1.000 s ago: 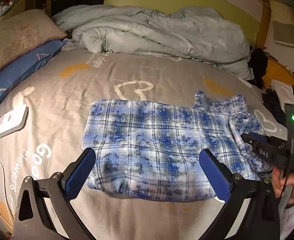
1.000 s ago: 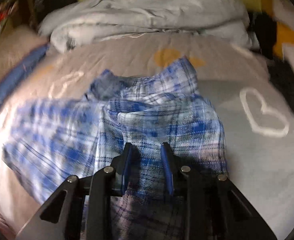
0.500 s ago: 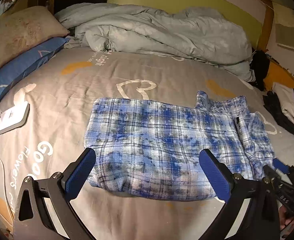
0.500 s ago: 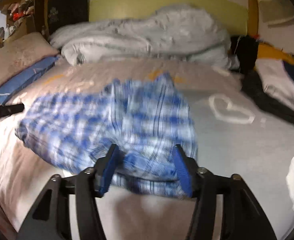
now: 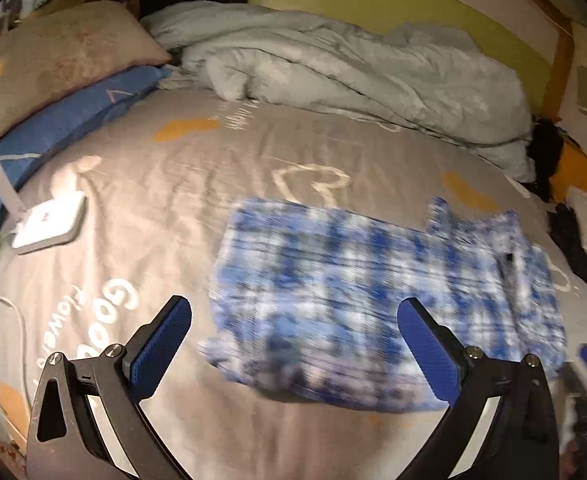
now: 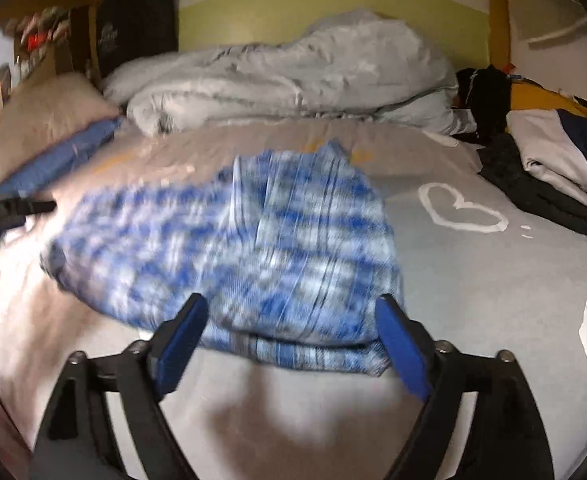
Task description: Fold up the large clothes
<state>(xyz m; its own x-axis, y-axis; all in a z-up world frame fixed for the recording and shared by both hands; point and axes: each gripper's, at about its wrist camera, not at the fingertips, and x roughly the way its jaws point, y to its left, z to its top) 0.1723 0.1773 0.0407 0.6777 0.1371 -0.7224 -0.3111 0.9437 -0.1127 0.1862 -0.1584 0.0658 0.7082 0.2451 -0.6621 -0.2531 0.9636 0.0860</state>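
I was working in a home bedroom: a bed [image 5: 221, 168] in a grey printed sheet, pillows [image 5: 53, 60] stacked at its left edge, a rumpled pale duvet [image 5: 353, 72] along the far edge, and folded clothes [image 6: 557, 152] piled at the right edge.

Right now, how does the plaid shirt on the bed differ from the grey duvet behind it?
The plaid shirt is blue and white checked; the grey duvet is one plain pale colour. The shirt lies flat in a folded rectangle near the front edge; the duvet is bunched in a rumpled heap along the far side. The shirt looks much smaller. Both rest on the grey printed bedsheet.
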